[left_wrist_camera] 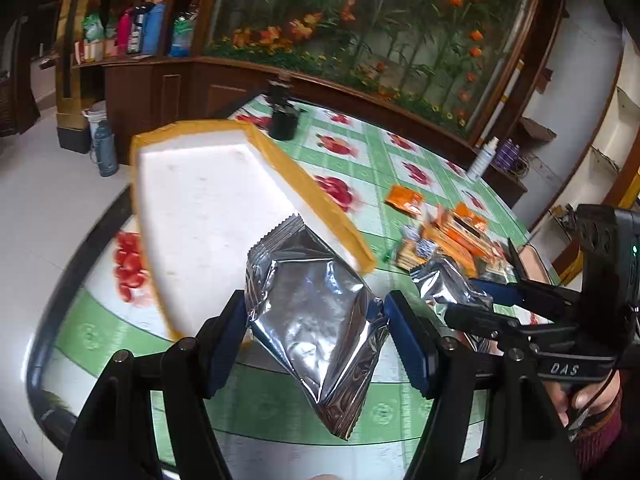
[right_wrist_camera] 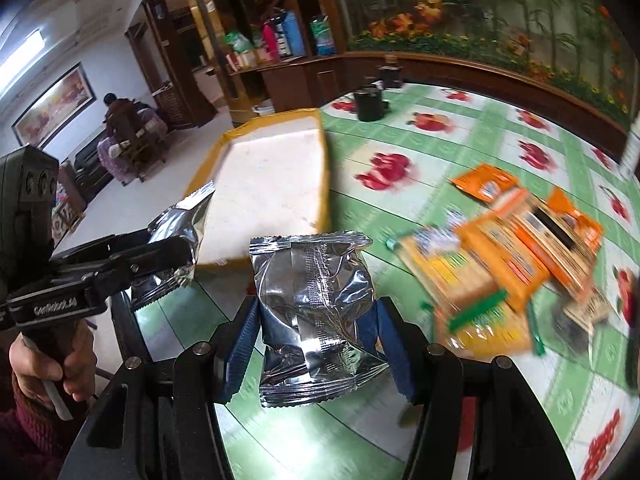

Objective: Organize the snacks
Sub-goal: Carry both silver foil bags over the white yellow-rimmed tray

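My left gripper [left_wrist_camera: 318,340] is shut on a silver foil snack packet [left_wrist_camera: 316,304], holding it tilted above the near corner of a white tray with an orange rim [left_wrist_camera: 312,196]. My right gripper [right_wrist_camera: 316,340] is shut on a second silver packet [right_wrist_camera: 316,292], held upright over the table just right of the tray [right_wrist_camera: 325,168]. Each wrist view shows the other gripper: the right one [left_wrist_camera: 476,300] with its packet [left_wrist_camera: 444,280], the left one [right_wrist_camera: 176,254] with its packet [right_wrist_camera: 180,220]. A blurred pile of orange and yellow snack packs [right_wrist_camera: 512,252] lies to the right.
The round table [left_wrist_camera: 280,400] has a green-and-white cloth with red fruit prints. A black cup [right_wrist_camera: 370,106] stands behind the tray and a white bottle [left_wrist_camera: 482,158] at the far edge. One orange packet [left_wrist_camera: 404,199] lies apart. A person [right_wrist_camera: 120,128] sits far back.
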`<state>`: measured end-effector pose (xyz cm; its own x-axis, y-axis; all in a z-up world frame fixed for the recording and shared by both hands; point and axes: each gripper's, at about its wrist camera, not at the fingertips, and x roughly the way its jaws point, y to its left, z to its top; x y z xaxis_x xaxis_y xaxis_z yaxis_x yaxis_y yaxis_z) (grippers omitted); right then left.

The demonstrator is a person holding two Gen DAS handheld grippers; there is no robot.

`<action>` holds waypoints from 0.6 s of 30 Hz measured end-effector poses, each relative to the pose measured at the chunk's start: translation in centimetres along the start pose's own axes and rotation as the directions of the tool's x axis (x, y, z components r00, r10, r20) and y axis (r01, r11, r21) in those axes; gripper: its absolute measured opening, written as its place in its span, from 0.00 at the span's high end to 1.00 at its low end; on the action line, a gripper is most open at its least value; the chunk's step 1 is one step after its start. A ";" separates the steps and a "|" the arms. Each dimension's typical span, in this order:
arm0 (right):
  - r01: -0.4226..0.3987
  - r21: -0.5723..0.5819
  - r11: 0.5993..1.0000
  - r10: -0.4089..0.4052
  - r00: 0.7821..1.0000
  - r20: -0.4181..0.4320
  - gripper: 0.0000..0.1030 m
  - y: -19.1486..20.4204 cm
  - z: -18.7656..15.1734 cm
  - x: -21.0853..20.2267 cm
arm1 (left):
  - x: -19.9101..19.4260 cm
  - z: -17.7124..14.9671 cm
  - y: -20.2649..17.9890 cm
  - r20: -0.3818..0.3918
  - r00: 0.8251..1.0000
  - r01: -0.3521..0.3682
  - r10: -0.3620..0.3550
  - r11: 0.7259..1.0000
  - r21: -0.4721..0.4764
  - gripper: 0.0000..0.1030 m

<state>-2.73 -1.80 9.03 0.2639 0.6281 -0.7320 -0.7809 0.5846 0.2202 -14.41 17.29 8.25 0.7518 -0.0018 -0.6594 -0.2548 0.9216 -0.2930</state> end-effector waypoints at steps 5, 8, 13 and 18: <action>-0.036 -0.003 0.999 0.036 0.999 -0.018 0.38 1.1 2.2 1.8 | -0.5 0.8 2.7 0.011 1.000 -0.023 0.023 0.999 -0.044 0.33; -0.047 -0.011 0.999 0.047 0.999 -0.017 0.38 1.7 3.3 2.4 | -0.1 1.3 3.5 0.006 0.999 -0.034 0.035 0.998 -0.059 0.33; -0.069 -0.009 0.998 0.069 0.997 -0.026 0.38 2.2 5.7 3.5 | 0.1 2.9 4.5 0.015 0.998 -0.055 0.056 0.996 -0.076 0.33; -0.076 0.015 0.997 0.077 0.996 -0.034 0.38 2.1 8.2 5.5 | 0.8 4.3 5.6 0.022 0.997 -0.077 0.079 0.994 -0.081 0.33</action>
<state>1.73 7.10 10.77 0.1839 0.6535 -0.7343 -0.7900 0.5427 0.2852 -12.62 24.09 9.11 0.7428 0.0794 -0.6648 -0.3600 0.8845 -0.2966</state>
